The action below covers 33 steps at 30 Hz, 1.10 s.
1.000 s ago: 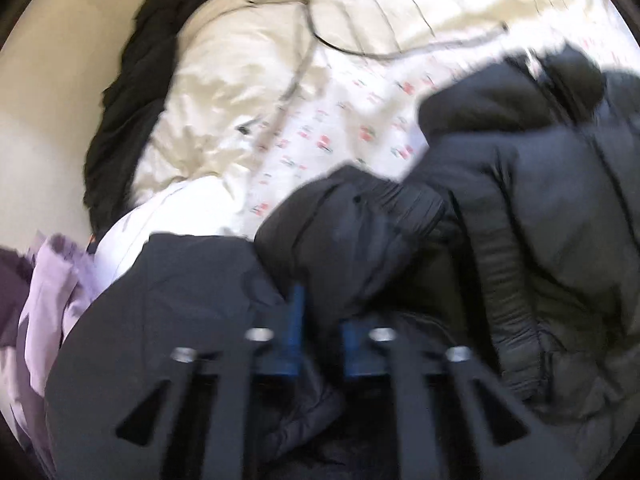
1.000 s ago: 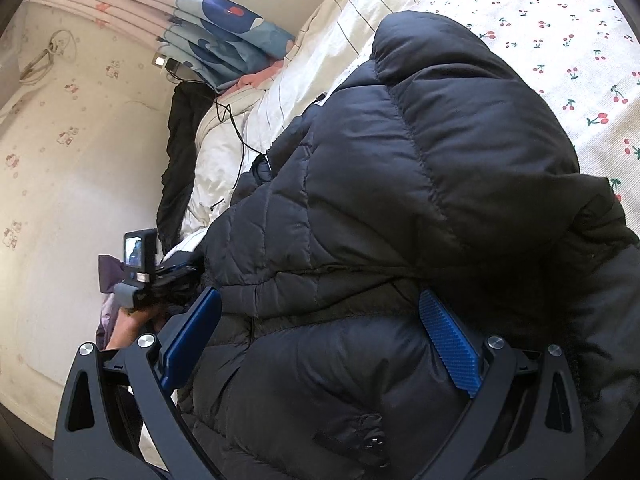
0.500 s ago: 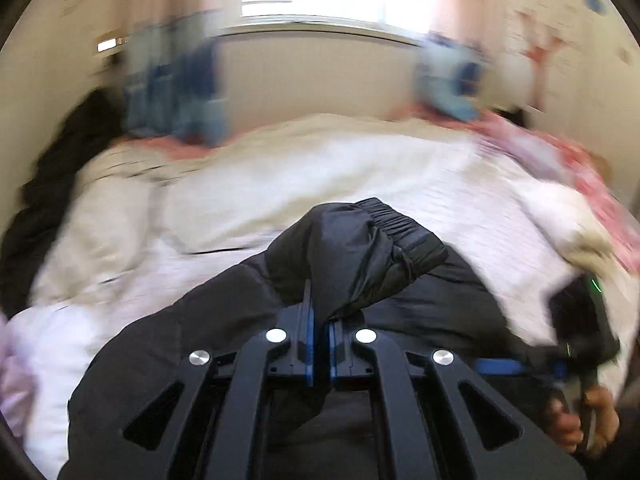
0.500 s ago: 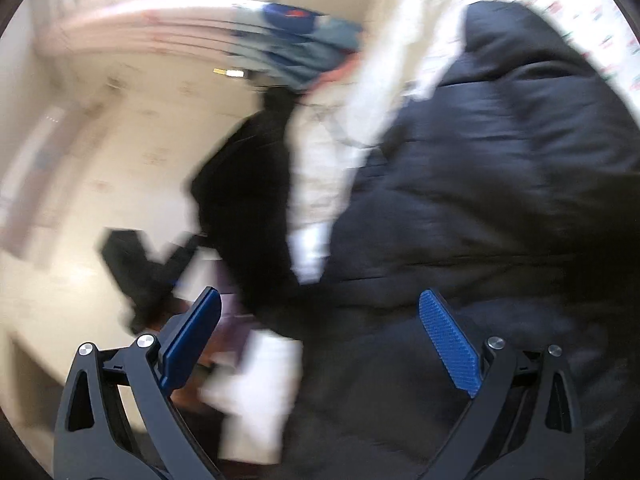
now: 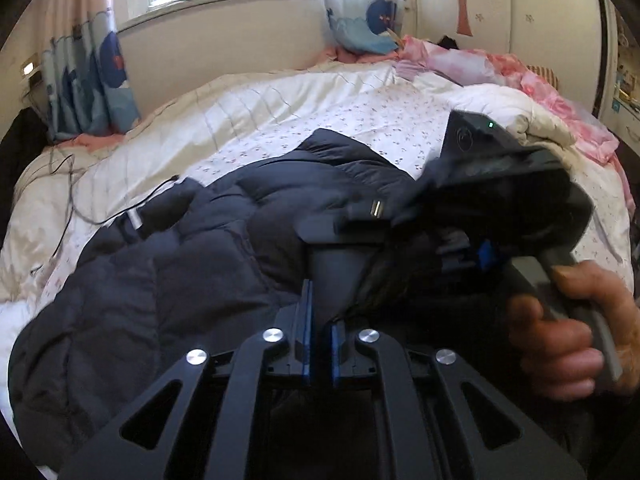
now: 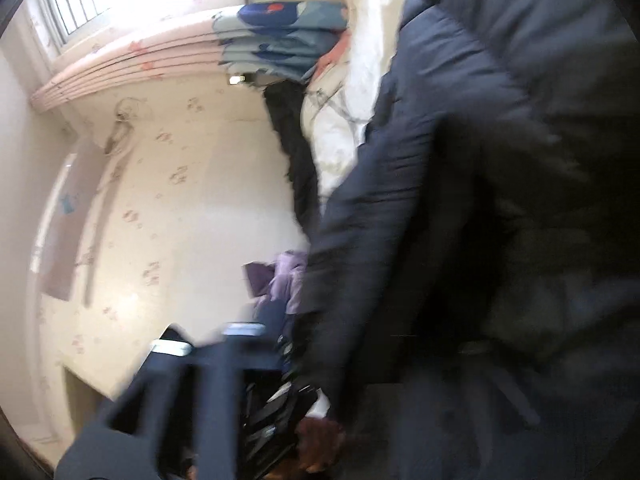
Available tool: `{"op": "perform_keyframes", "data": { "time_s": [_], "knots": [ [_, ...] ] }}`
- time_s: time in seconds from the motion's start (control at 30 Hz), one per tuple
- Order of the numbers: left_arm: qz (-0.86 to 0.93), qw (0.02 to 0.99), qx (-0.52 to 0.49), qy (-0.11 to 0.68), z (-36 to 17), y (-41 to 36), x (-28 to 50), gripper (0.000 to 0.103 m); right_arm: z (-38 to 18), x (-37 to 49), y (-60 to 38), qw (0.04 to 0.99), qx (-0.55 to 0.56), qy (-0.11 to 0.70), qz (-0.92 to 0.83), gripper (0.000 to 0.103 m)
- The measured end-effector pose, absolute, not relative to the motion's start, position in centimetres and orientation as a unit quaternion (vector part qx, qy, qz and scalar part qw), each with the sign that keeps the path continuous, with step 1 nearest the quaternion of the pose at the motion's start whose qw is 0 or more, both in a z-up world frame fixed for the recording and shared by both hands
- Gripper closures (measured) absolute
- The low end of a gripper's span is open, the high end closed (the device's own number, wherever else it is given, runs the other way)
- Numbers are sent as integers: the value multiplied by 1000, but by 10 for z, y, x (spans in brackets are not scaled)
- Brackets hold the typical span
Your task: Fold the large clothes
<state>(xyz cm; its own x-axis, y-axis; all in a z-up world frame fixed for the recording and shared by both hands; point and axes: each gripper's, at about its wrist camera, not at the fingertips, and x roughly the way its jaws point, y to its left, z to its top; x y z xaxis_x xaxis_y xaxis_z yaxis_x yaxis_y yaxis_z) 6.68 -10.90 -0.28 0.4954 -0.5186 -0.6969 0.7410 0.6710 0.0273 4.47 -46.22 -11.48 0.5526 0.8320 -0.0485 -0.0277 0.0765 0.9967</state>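
Left gripper (image 5: 320, 320) has swung from the jacket's left side across to the right gripper (image 5: 486, 254), carrying the sleeve; right jaws have just been closing.

Left gripper is clamped on a dark fold of the black puffer jacket (image 5: 168, 280), which lies spread on the bed (image 5: 280, 108), its bulk to the gripper's left. Left view shows the right gripper just ahead, a hand (image 5: 572, 328) on its grip, fabric bunched at its blue pads; whether it pinches cloth is unclear. Right view is blurred: jacket fills its right half, wall (image 6: 160, 200) its left. Open floral sheet beyond the jacket; pink quilt (image 5: 520, 76) at far right edge.
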Motion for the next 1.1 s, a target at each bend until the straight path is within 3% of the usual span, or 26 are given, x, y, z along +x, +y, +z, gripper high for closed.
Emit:
{"op": "perform_keyframes", "data": {
  "time_s": [0.03, 0.07, 0.13, 0.3, 0.37, 0.43, 0.57, 0.67, 0.83, 0.9, 0.97, 1.1],
  "knots": [
    [-370, 850, 150, 343, -1, -100, 61, 81, -115, 43, -463, 663, 588, 337, 320, 93],
    [-364, 854, 142, 343, 0, -93, 57, 58, -112, 42, -463, 683, 571, 340, 305, 94],
    [-348, 871, 126, 323, 7, -75, 45, 40, -98, 39, -463, 723, 530, 339, 285, 94],
    [-295, 911, 63, 279, 50, -11, 47, 39, 9, 30, -438, 851, 360, 268, 274, 95],
    [-255, 933, -4, 255, 68, 25, 57, 23, 50, 38, -434, 879, 311, 241, 268, 95],
    [-221, 945, -77, 230, 74, 64, 64, 16, 85, 47, -437, 899, 275, 220, 259, 95],
    [-151, 936, -177, 265, 42, 127, 97, 16, 83, 67, -463, 917, 247, 232, 209, 95],
    [-111, 911, -208, 338, -3, 141, 125, 16, 12, 84, -481, 897, 257, 316, 170, 95],
    [-58, 890, -141, 429, -57, 129, 152, 16, -90, 92, -491, 844, 273, 436, 151, 94],
    [-58, 889, -143, 430, -59, 128, 153, 16, -92, 80, -502, 842, 292, 426, 155, 87],
    [-59, 892, -143, 426, -55, 126, 152, 16, -80, 68, -517, 851, 301, 408, 135, 70],
    [-57, 892, -153, 422, -56, 130, 152, 16, -22, 35, -532, 910, 269, 308, 74, 55]
  ]
}}
